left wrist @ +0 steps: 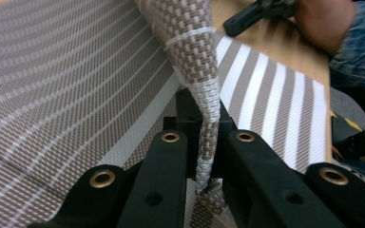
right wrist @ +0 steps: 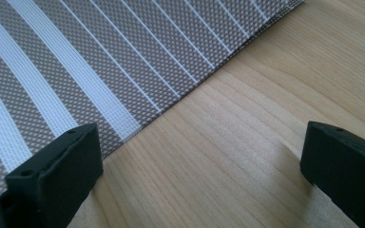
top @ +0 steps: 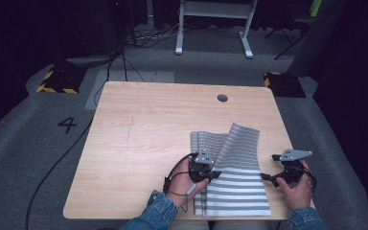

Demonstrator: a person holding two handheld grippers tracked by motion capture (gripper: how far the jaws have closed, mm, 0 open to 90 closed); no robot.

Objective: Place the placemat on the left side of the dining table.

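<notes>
The worktop point(top: 148, 143) is a pale wooden slab with a small round hole point(top: 223, 97) near its far edge, at about one o'clock from the centre. Its near edge is cut off by the bottom of the high view, where two denim sleeves come in.

On the worktop's near right quarter, around five o'clock, lies the striped woven mat point(top: 237, 184), brown-grey with white bands. Part of it is folded up and over, so a flap point(top: 239, 143) hides what is beneath, and a second layer peeks out at the flap's ten o'clock side; how many layers there are is hard to tell.

The left tongs point(top: 212, 175) sit at the mat's left edge. In the left gripper view these tongs point(left wrist: 204, 142) are clamped tight on a raised fold of the mat point(left wrist: 197, 90), the weave pinched between the two black jaws.

The right tongs point(top: 267, 177) rest at the mat's right edge, at three o'clock from the left pair. In the right gripper view their jaws stand wide apart over bare wood point(right wrist: 247, 142), holding nothing, the mat's edge point(right wrist: 123, 85) just beside one jaw.
</notes>
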